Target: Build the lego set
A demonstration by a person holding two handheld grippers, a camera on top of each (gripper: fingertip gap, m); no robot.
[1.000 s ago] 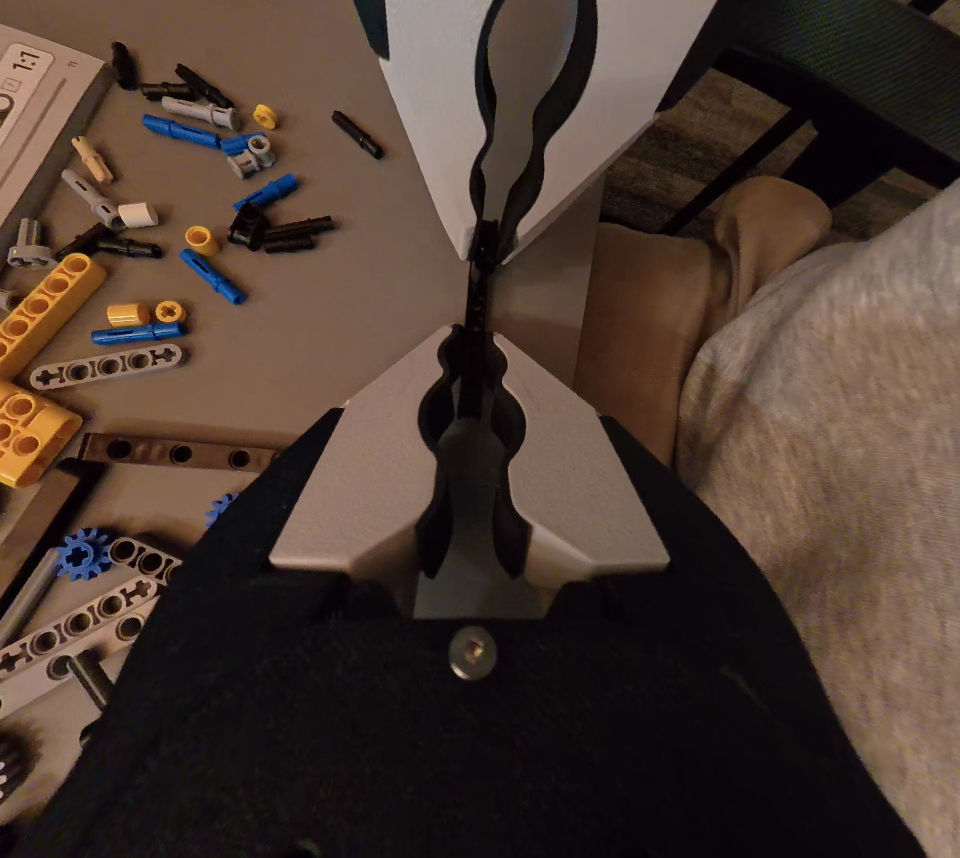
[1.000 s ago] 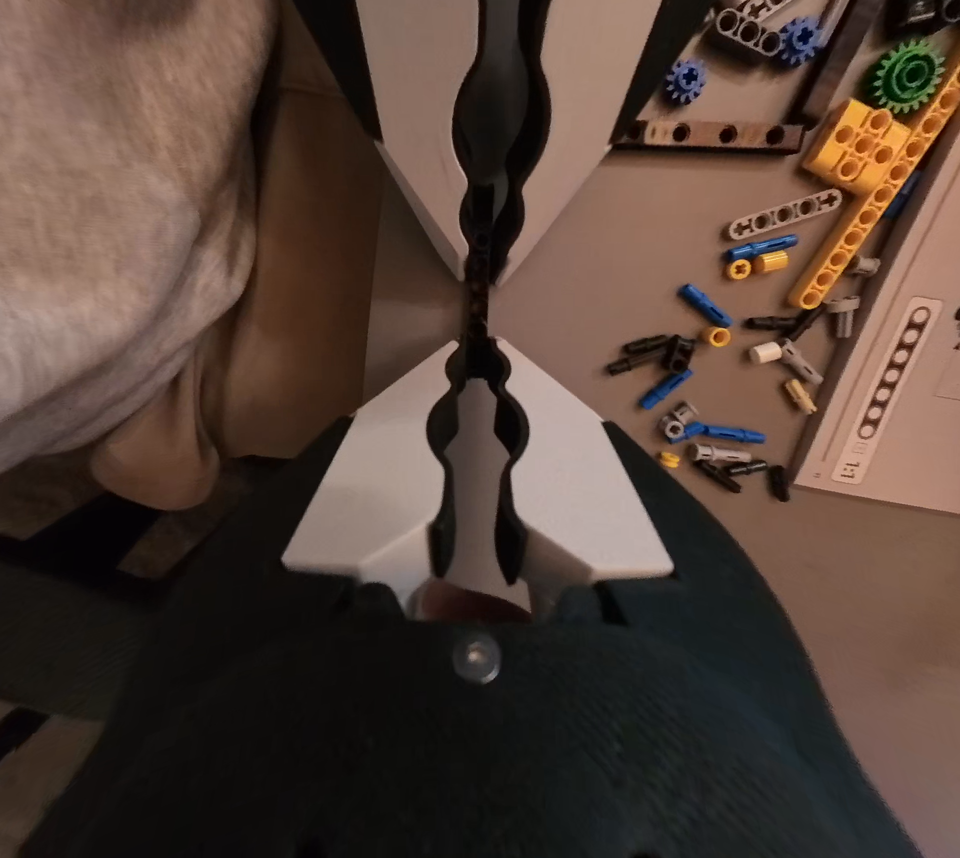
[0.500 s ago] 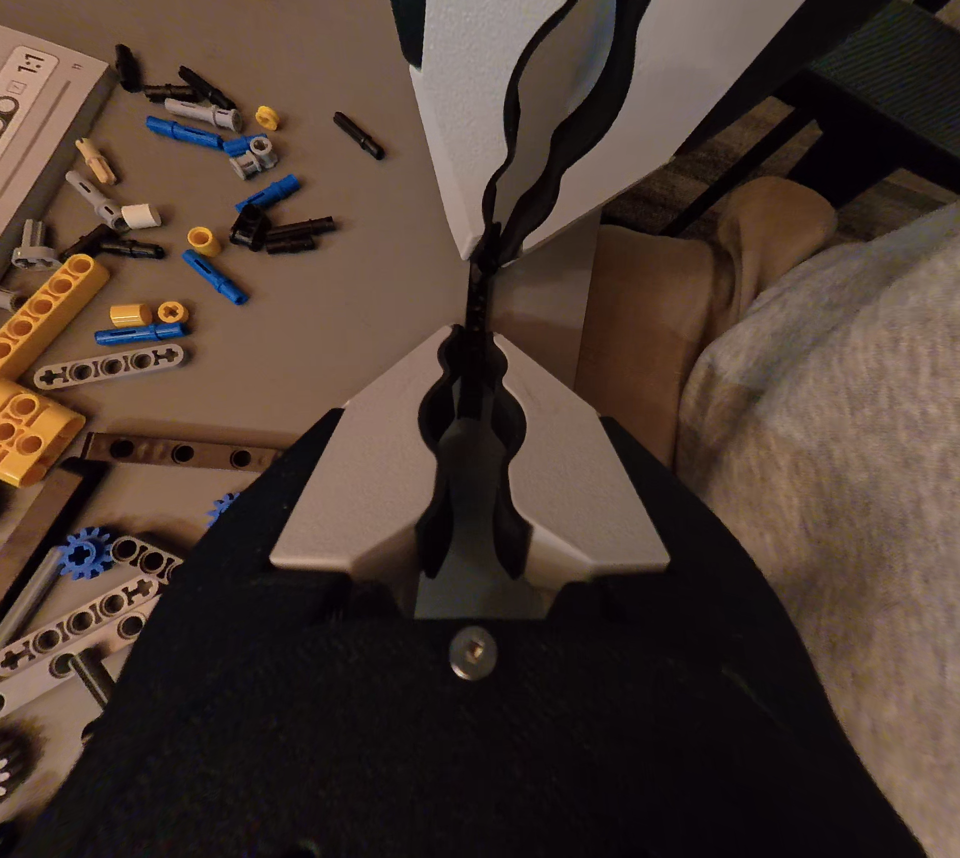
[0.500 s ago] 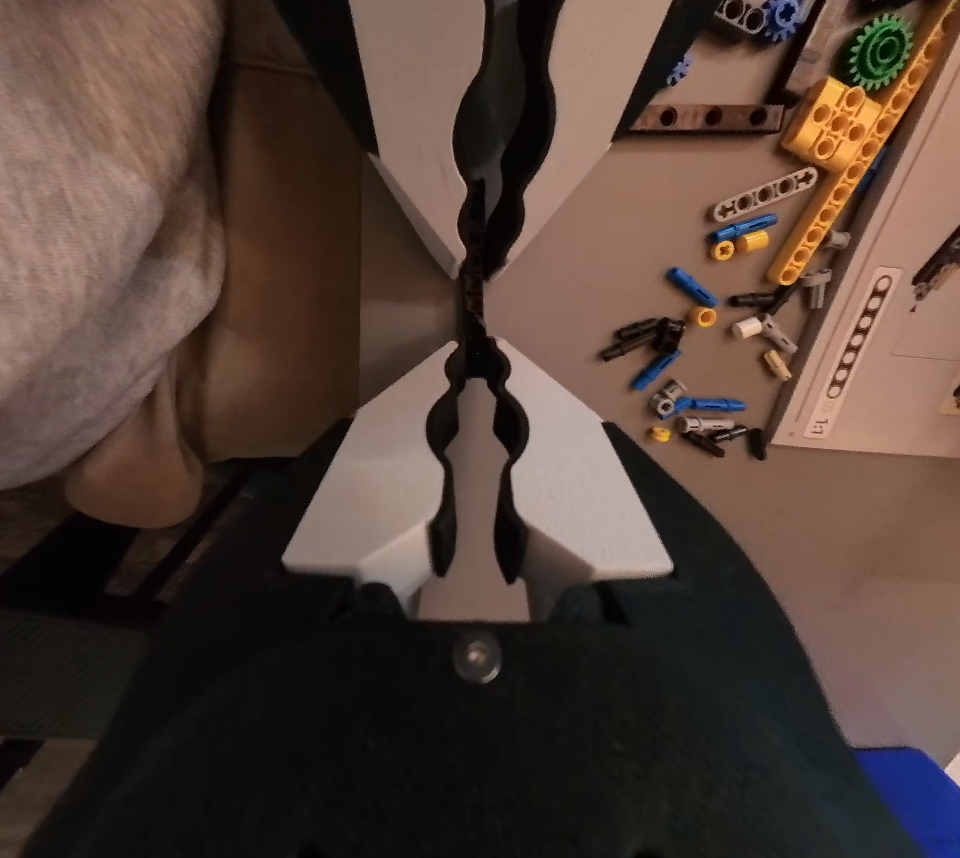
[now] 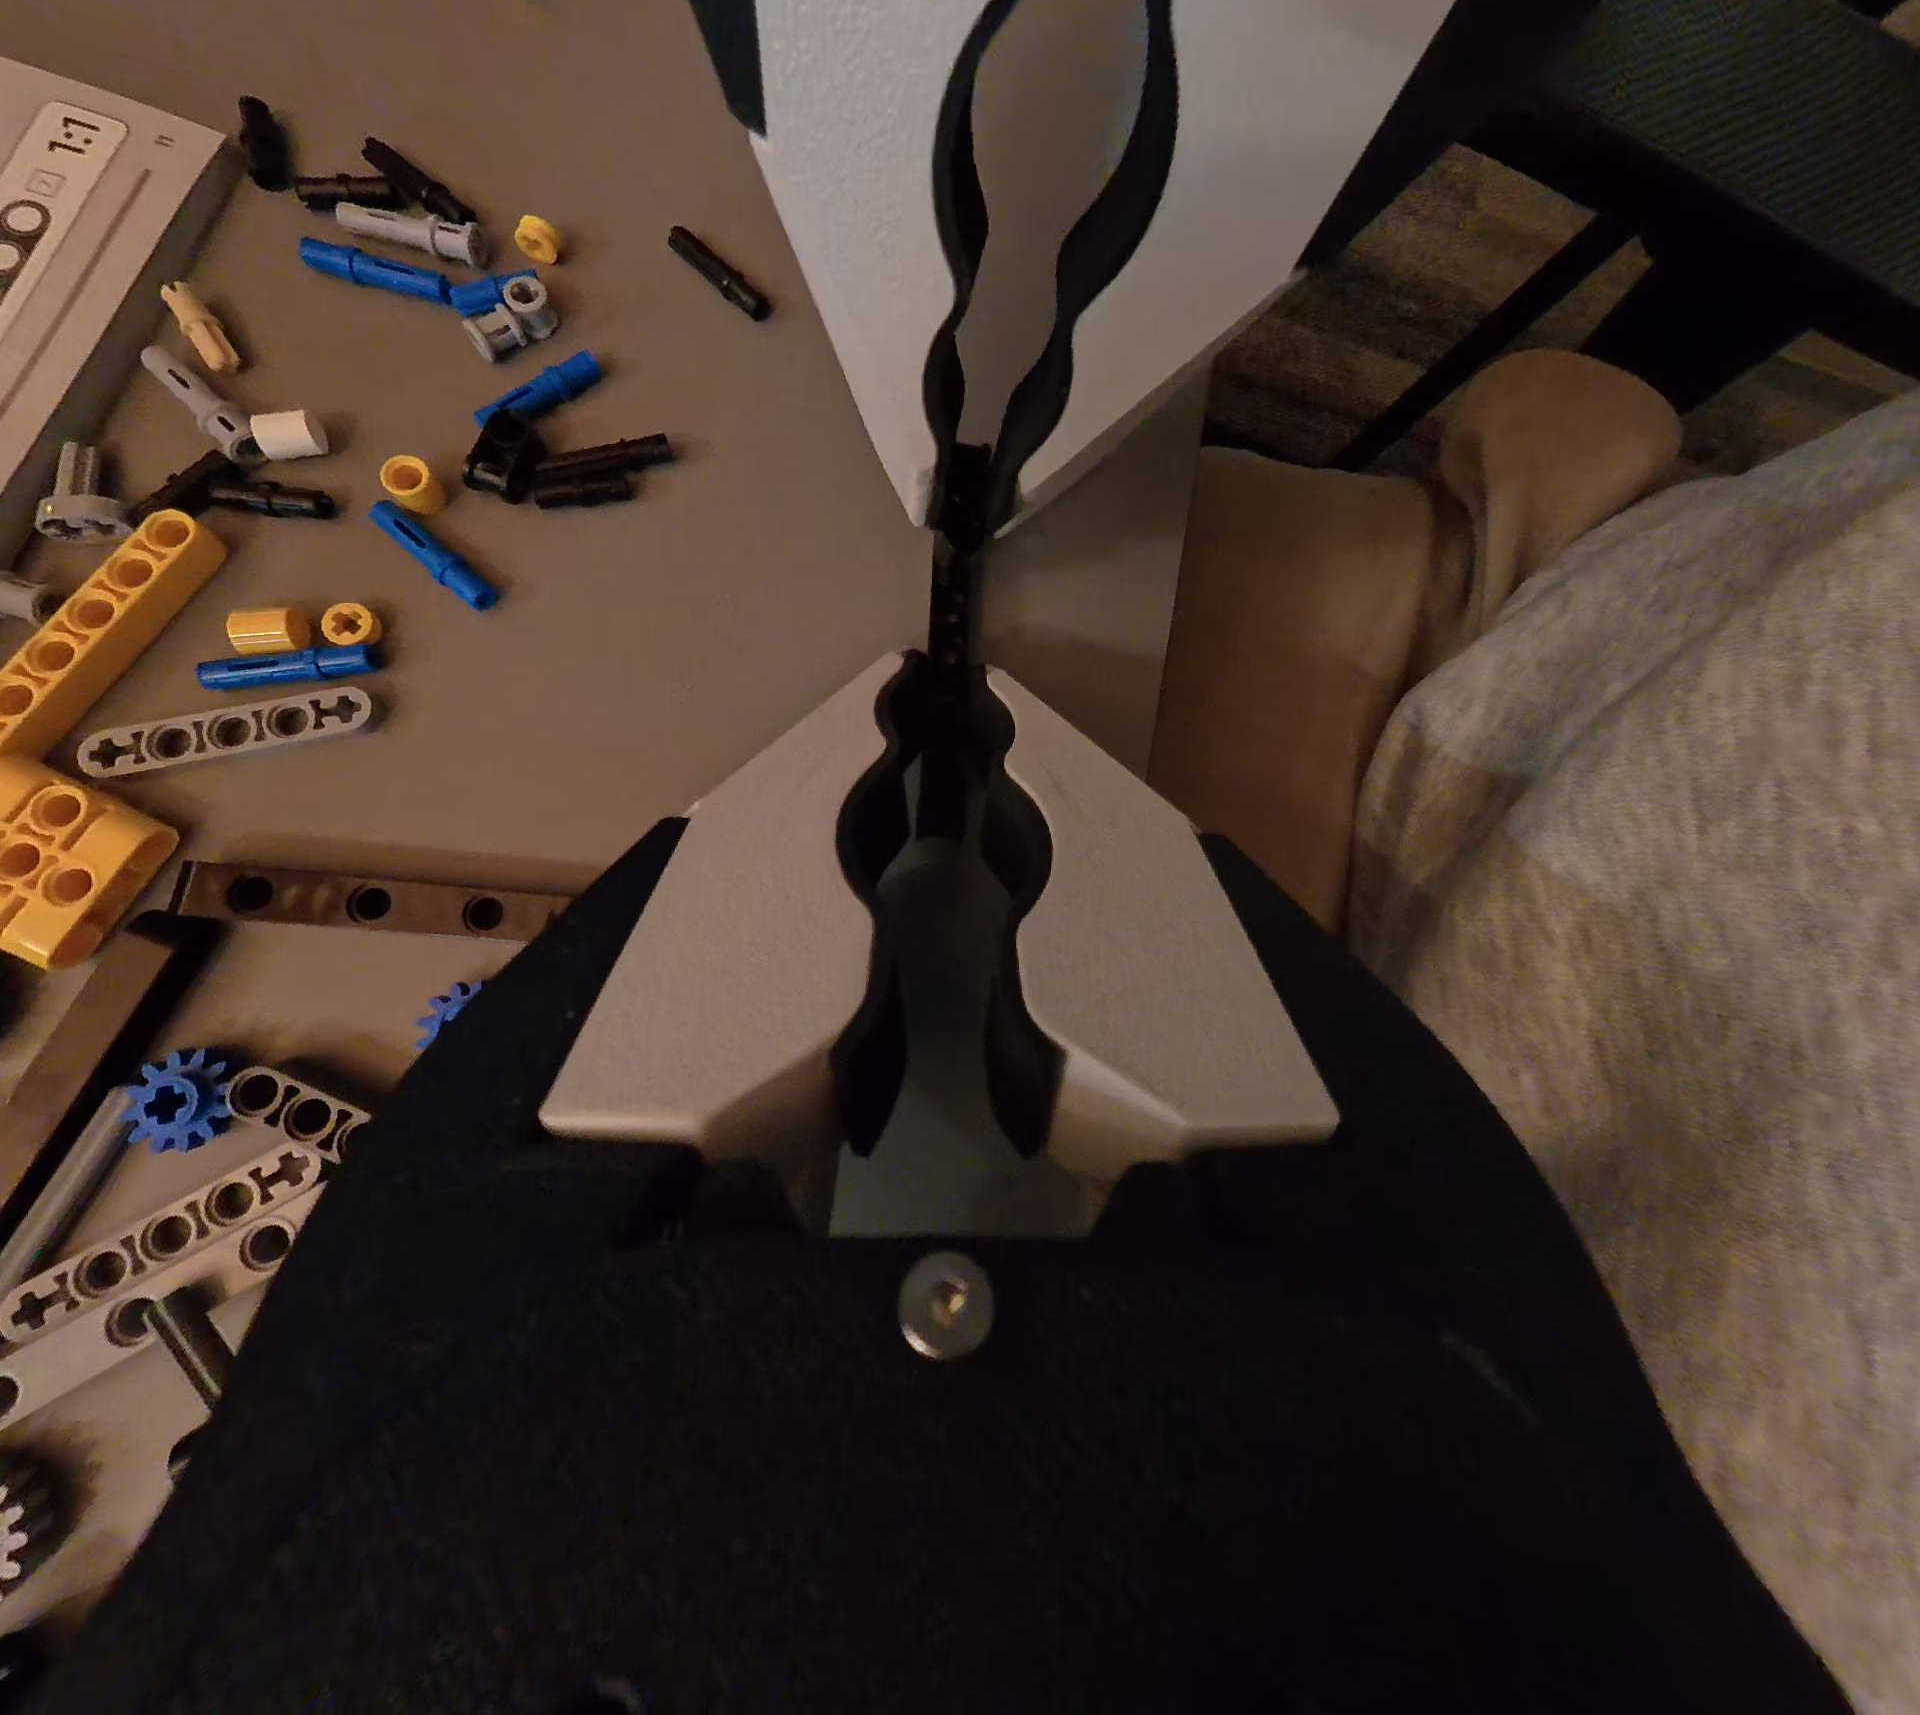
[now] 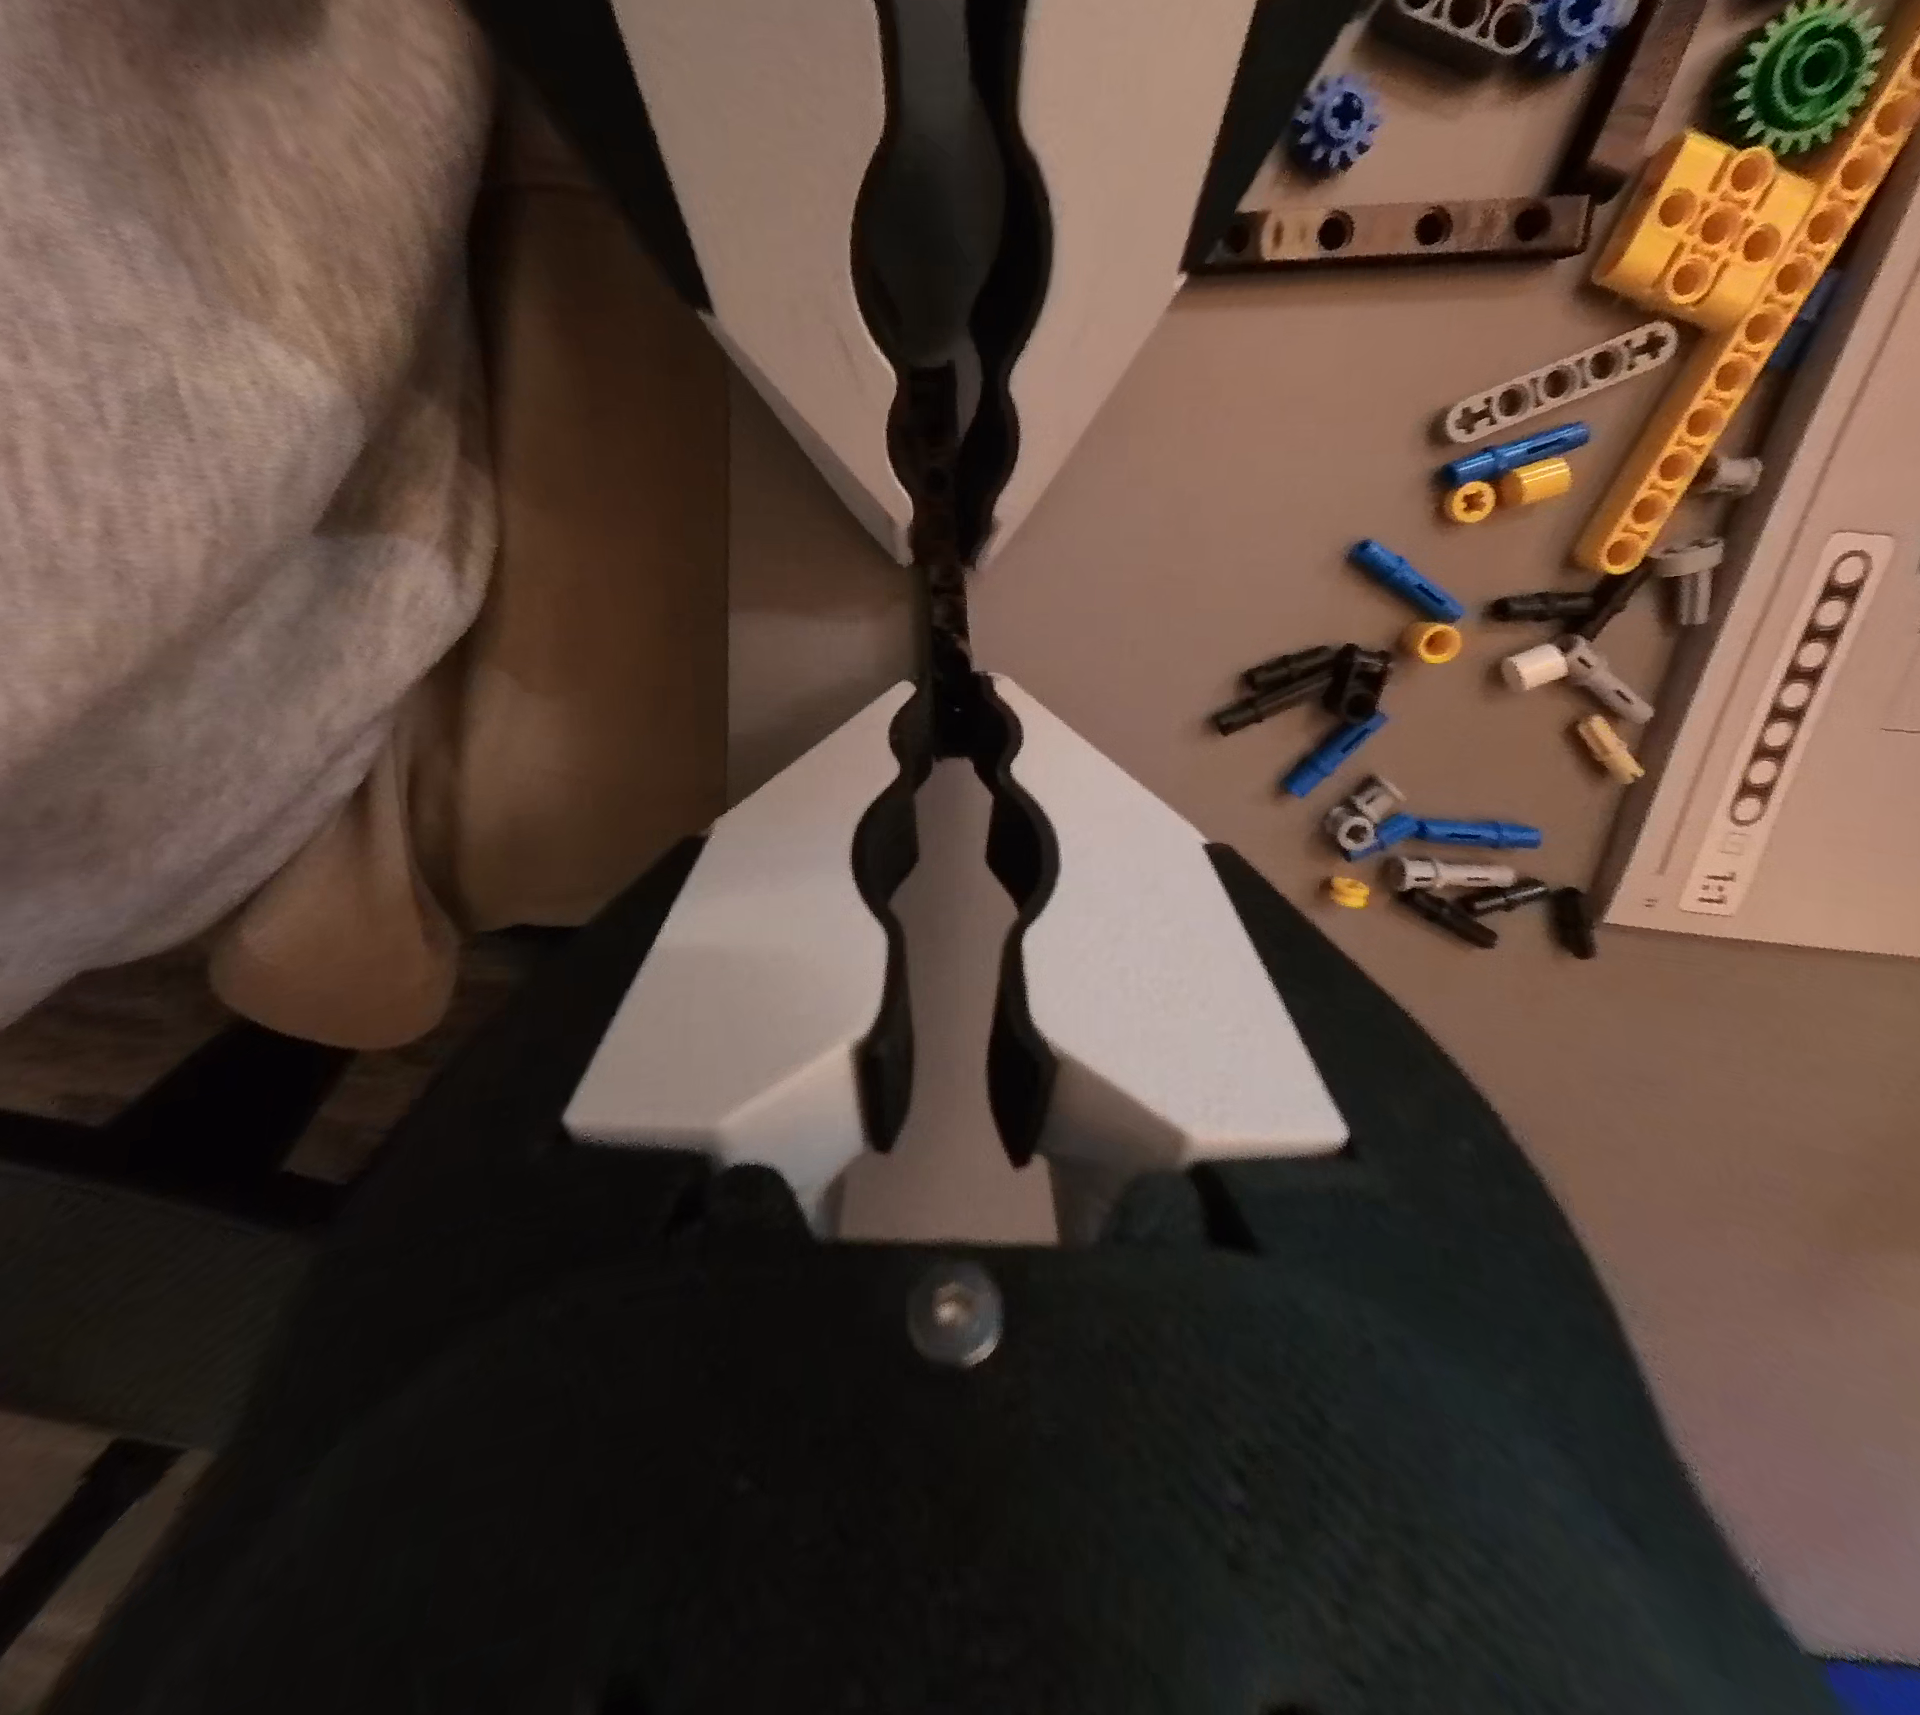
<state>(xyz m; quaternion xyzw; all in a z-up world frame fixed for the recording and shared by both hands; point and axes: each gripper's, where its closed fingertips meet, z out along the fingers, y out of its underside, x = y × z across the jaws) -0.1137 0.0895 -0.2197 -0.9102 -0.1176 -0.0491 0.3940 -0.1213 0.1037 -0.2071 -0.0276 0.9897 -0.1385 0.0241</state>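
A thin black Lego beam (image 5: pixel 951 595) with a row of holes is held in the air between both grippers, tip to tip, over the table's near edge. My left gripper (image 5: pixel 951 678) is shut on its lower end in the left wrist view. My right gripper (image 5: pixel 961 502) comes in from the top of that view, shut on the other end. In the right wrist view, my right gripper (image 6: pixel 951 699) clamps the beam (image 6: pixel 943 616) from below and the left gripper (image 6: pixel 945 543) clamps it from above. Most of the beam is hidden between the jaws.
Loose parts lie on the brown table (image 5: pixel 644 730): a long yellow beam (image 6: pixel 1745 335), blue pins (image 5: pixel 436 559), black pins, grey beams, blue gears (image 5: pixel 171 1099), a green gear (image 6: pixel 1813 70). An instruction booklet (image 6: pixel 1787 730) lies beyond. A person's grey garment (image 5: pixel 1662 938) and a chair (image 5: pixel 1714 86) are beside the table. Only a small space, under 4 cm, lies between the two pairs of fingers. From either gripper's tips it is about 15 centimetres to the green gear (image 6: pixel 1813 70).
Both grippers keep their hold on the black beam. The right gripper tilted sideways half a second ago and has swung back in line; the table parts have shifted in the right wrist view.
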